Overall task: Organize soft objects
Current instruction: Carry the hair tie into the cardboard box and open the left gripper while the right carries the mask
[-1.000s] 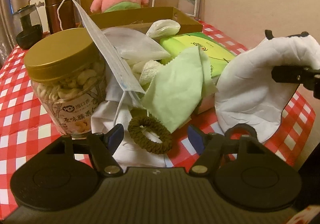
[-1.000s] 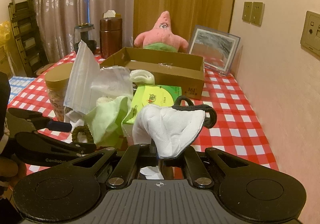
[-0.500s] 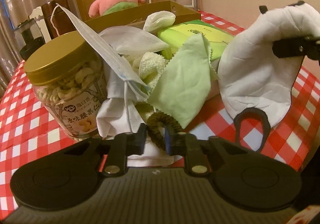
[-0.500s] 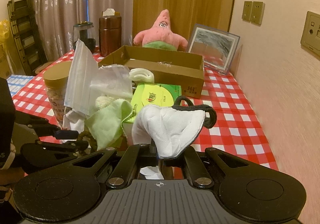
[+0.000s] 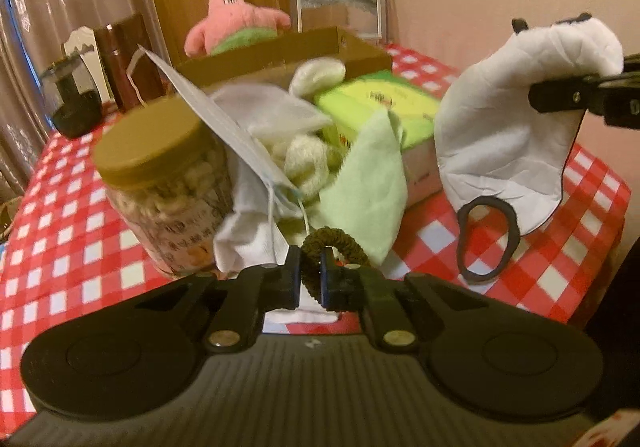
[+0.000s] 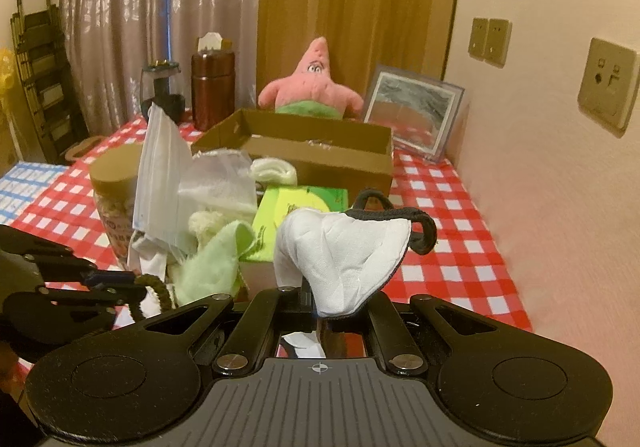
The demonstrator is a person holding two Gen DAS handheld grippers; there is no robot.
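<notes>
Nearest: left gripper (image 5: 310, 279), jaws closing, pads already pinching one side of the dark olive hair scrunchie (image 5: 332, 249), just in front of the nut jar (image 5: 164, 183). Scrunchie judged light, springy, prone to roll between the pads; best taken across the band, as here, not through the loop.

Right of the jar, well clear of it: right gripper (image 6: 320, 311) clamped on the lower edge of the white cloth face mask (image 6: 352, 251), black ear loop (image 5: 486, 237) dangling free. Mask judged limp and featherweight; loop likely to snag on neighbours.

Against the jar's right side: heap of soft items — blue surgical mask (image 5: 224, 131) leaning on the lid, pale green cloth (image 5: 368, 191), cream fluffy piece (image 5: 306, 163), white fabric beneath. All floppy, tangled; single-layer pinch at a free corner advised.

Behind the heap: green tissue pack (image 5: 384, 107).

Beyond the jar: open cardboard box (image 6: 304, 155), judged the likely destination. Behind that: pink starfish plush (image 6: 312, 87).
</notes>
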